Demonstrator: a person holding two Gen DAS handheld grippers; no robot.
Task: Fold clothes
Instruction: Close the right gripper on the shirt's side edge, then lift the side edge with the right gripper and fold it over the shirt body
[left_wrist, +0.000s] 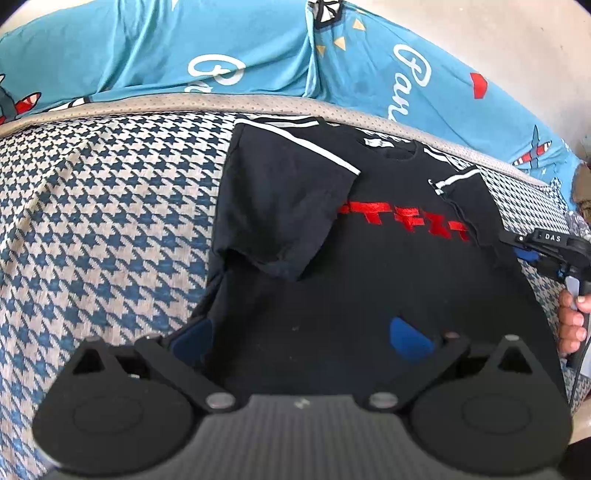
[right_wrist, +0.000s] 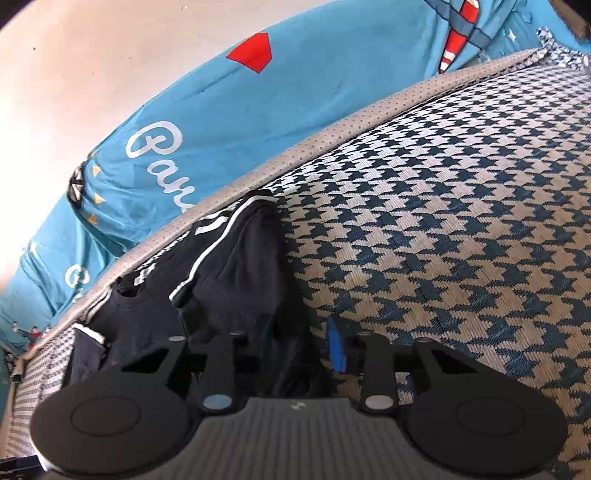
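A blue-and-cream houndstooth cover (left_wrist: 110, 206) fills the left of the left wrist view, bare of clothing on that side. Behind it runs a beige perforated edge band (left_wrist: 184, 105), and beyond that hangs a turquoise printed sheet (left_wrist: 147, 44) with white script and small aeroplanes.

Toward the middle lies the black T-shirt (left_wrist: 332, 258), front up, collar toward the band. Its white-striped left-hand sleeve (left_wrist: 288, 192) is folded inward across the chest, partly covering a row of red lettering (left_wrist: 406, 218). The left gripper (left_wrist: 306, 339) hovers low over the hem end of the shirt with its blue-padded fingers (left_wrist: 410, 339) spread wide — nothing lies between them, and the black cloth simply shows in the gap beneath.

Further right, the shirt's other sleeve (left_wrist: 465, 199) is also turned in. At its outer edge the right gripper (left_wrist: 517, 245) reaches in from the frame's side, held by a person's hand (left_wrist: 572, 321); from this angle its tips meet the sleeve fabric.

In the right wrist view, the same T-shirt (right_wrist: 236, 273) sits at the left, bunched along the edge band (right_wrist: 332, 122), with white stripes visible on the raised sleeve (right_wrist: 229, 258). The right gripper (right_wrist: 299, 347) has its fingers partly apart, a fold of black cloth lying between them; the blue pad (right_wrist: 336, 347) of one finger stands clear of the cloth, so whether the fabric is actually pinched cannot be told. To the right, only houndstooth cover (right_wrist: 461, 229) stretches away.
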